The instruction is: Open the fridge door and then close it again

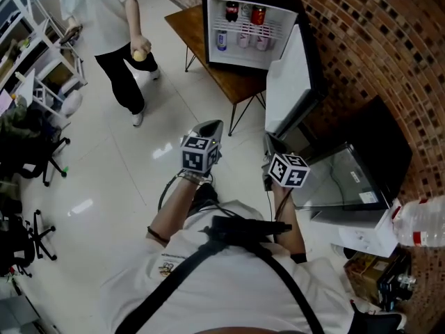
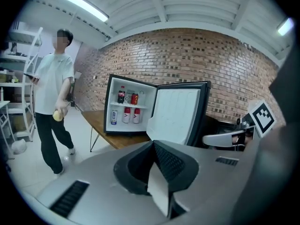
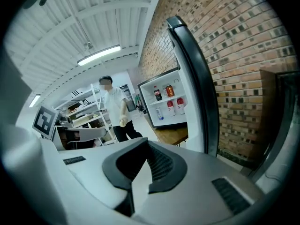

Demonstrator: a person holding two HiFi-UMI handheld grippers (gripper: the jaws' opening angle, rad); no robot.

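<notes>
The fridge [image 1: 243, 30] stands on a wooden table [image 1: 240, 83] with its door [image 1: 288, 82] swung wide open. The left gripper [image 2: 158, 184] and the right gripper [image 3: 133, 186] are both clenched and hold nothing. The right one is near the door's edge. I think a closed tip can slide off the smooth door during a push. A too hard push may shake the drinks [image 1: 243, 39] or make the door bounce back.

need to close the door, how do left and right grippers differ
The right gripper is close beside the open fridge door; the left gripper is farther off. The right one sees the door edge-on; the left sees its white inner face. Both are shut, empty.
</notes>
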